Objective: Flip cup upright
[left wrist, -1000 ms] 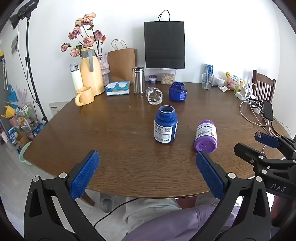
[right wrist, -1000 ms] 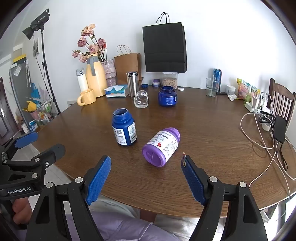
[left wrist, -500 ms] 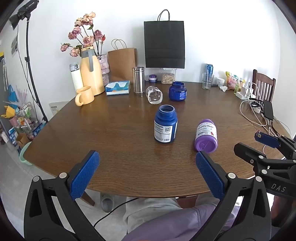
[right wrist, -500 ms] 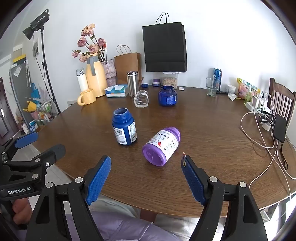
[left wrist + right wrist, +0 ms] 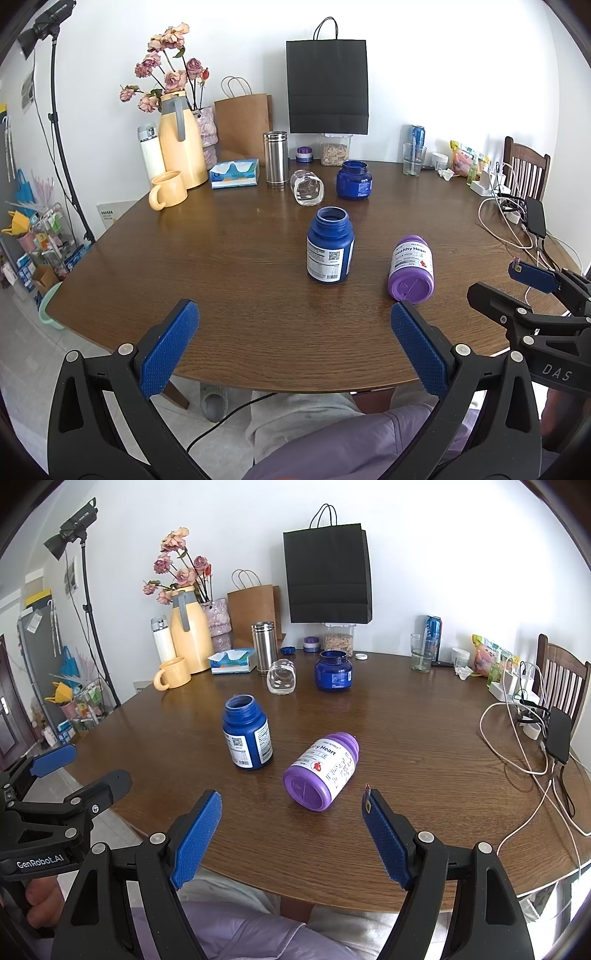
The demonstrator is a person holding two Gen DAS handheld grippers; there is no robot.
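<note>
A purple bottle [image 5: 410,269] [image 5: 322,770] lies on its side on the brown table [image 5: 221,258], its base towards me. Farther back a clear glass jar [image 5: 307,187] [image 5: 281,676] also lies on its side. Between them stands an upright blue bottle [image 5: 330,250] [image 5: 247,733] with no lid. My left gripper [image 5: 292,309] hangs open over the near table edge, nothing between its fingers. My right gripper [image 5: 291,798] is open too, just short of the purple bottle's base and not touching it.
At the back stand a yellow mug [image 5: 168,189], yellow jug [image 5: 181,147], tissue box [image 5: 233,173], steel tumbler [image 5: 276,160], wide blue jar [image 5: 353,180] and paper bags. Cables and a charger [image 5: 532,738] lie at the right. A person's lap is below the table edge.
</note>
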